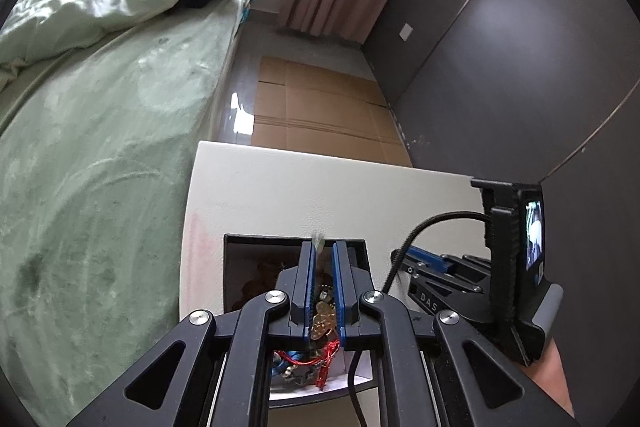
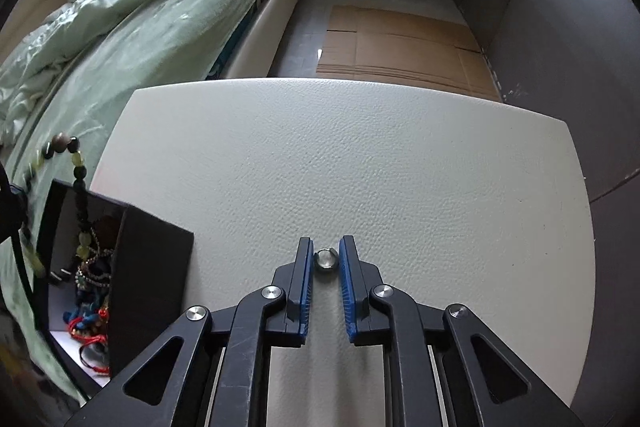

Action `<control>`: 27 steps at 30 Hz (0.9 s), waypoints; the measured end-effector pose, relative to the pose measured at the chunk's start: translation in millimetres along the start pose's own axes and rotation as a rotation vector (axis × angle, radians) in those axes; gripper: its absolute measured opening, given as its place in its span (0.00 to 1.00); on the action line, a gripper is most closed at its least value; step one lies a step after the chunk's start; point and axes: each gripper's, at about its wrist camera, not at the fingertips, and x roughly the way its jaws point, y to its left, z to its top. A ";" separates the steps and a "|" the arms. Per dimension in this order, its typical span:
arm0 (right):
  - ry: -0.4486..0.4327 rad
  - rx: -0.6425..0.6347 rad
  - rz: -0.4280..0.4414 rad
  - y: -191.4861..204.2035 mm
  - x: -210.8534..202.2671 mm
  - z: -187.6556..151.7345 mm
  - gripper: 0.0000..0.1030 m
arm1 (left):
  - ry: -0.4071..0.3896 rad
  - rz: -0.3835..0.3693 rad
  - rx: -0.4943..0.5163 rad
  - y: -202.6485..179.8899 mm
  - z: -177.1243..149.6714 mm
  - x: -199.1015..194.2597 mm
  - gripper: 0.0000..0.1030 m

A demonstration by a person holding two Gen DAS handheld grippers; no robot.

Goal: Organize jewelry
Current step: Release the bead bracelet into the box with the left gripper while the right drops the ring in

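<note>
Jewelry fills the black box (image 1: 240, 259) at the lower centre of my left wrist view: gold charms (image 1: 322, 321), red cord (image 1: 320, 355) and blue cord (image 1: 282, 363) tangled together. My left gripper (image 1: 323, 251) hangs right over the box, its blue pads (image 1: 310, 287) drawn close together, and a pale green bit (image 1: 318, 239) shows at the tips between them. I read that as clenched on a strand, though the strand itself is mostly hidden here. The box sits on the white table (image 1: 320, 187), with the bed (image 1: 100, 147) filling the left of the frame and flattened cardboard (image 1: 320, 107) on the floor above the table. The other gripper's body with its small screen (image 1: 534, 235) is at the right edge.

From my right wrist view, a bead necklace (image 2: 76, 167) hangs at the left edge of the frame, its long axis running top to bottom, dropping from the upper beads into the black box (image 2: 152, 267) in the lower left corner. More tangled beads and red cord (image 2: 90, 339) lie inside. My right gripper (image 2: 327, 263) is at the lower centre, resting low over the white table (image 2: 360, 147), jaws parted just wide enough to flank a small silver ring (image 2: 326, 261). The ring lies on the table between the blue pads (image 2: 346, 287); I cannot tell whether they touch it. Bed (image 2: 140, 27) is at upper left, cardboard (image 2: 400, 43) at top centre.
</note>
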 end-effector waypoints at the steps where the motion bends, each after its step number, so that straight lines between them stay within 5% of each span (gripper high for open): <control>1: 0.001 0.005 0.007 -1.1 -0.9 -0.9 0.14 | -0.003 0.000 -0.004 0.9 -0.3 -1.3 0.08; 6: -0.063 0.031 0.049 -3.3 -24.9 -3.9 0.14 | -0.026 0.022 -0.020 1.3 -3.5 -10.6 0.13; 10: -0.142 0.043 0.115 -0.7 -54.7 -5.9 0.14 | -0.056 0.041 -0.031 1.4 -6.9 -18.1 0.63; 11: -0.162 0.043 0.138 1.5 -62.6 -6.7 0.14 | -0.073 0.045 -0.035 1.6 -7.5 -21.8 0.67; 20: -0.234 0.007 0.270 33.1 -89.2 -11.2 0.14 | -0.189 0.112 -0.180 30.2 -19.9 -51.6 0.74; 27: -0.243 0.012 0.370 53.5 -91.7 -12.3 0.14 | -0.192 0.156 -0.262 58.6 -30.4 -59.6 0.74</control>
